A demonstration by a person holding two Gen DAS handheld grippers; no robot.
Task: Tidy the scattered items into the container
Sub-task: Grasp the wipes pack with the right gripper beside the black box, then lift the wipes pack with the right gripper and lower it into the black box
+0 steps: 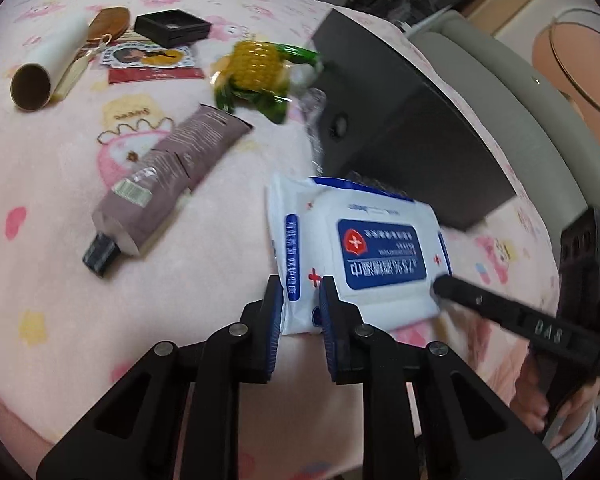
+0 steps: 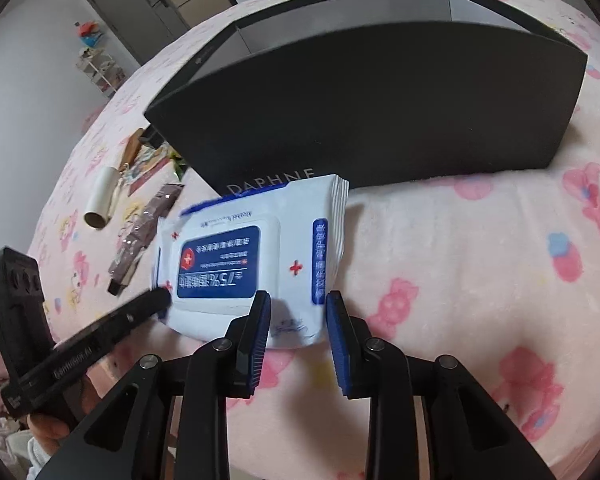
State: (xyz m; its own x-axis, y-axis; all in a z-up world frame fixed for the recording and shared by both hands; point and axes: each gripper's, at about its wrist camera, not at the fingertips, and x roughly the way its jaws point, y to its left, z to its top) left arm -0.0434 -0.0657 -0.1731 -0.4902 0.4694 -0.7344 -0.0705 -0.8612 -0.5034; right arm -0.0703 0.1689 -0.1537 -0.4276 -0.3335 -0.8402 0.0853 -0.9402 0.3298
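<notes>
Wipes pack point(image 1: 352, 256): pinched at one corner by left gripper point(image 1: 300, 312); right gripper point(image 2: 298, 320) open around another. Container point(image 2: 380, 120) at 12 o'clock; tube point(image 1: 168, 176), corn point(image 1: 256, 68), roll point(image 1: 48, 68) unstowed.

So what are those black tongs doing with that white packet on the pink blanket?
A person is tidying up with tongs in each hand. Both the left tongs and right tongs sit at the near edge of the wet wipes pack, one at each corner. The black box waits just behind it. The tube and toy corn lie loose.
</notes>
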